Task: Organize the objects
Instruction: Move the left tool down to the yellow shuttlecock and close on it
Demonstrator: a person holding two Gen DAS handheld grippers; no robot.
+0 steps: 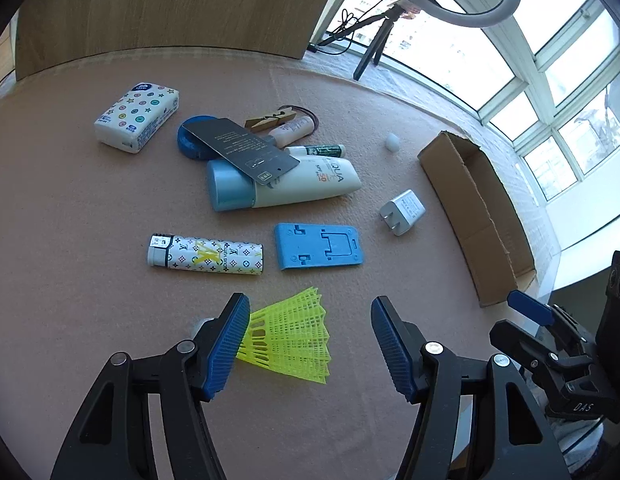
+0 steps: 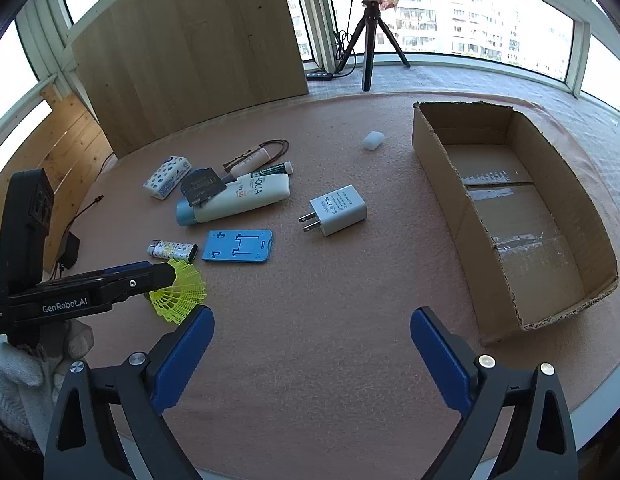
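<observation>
Left gripper (image 1: 305, 344) sits low over the yellow shuttlecock (image 1: 293, 340). Fingers part-open; the shuttlecock lies on the surface (image 1: 89, 320) between them, its cork end hidden behind one blue pad (image 1: 225, 344), skirt fanning into the gap, the other pad clear of it. Can't tell if the near pad touches. Right gripper (image 2: 310, 352) hovers over bare surface, fingers wide, nothing between them. Cardboard box (image 2: 466, 216) sits open by the window-side edge of the surface. Mid-surface clutter: charger (image 2: 338, 210), blue phone stand (image 1: 318, 246), lighter (image 1: 205, 256), sunscreen tube (image 1: 281, 186), tissue pack (image 1: 137, 116). White-gloved hand (image 2: 25, 376) holds the left gripper.
</observation>
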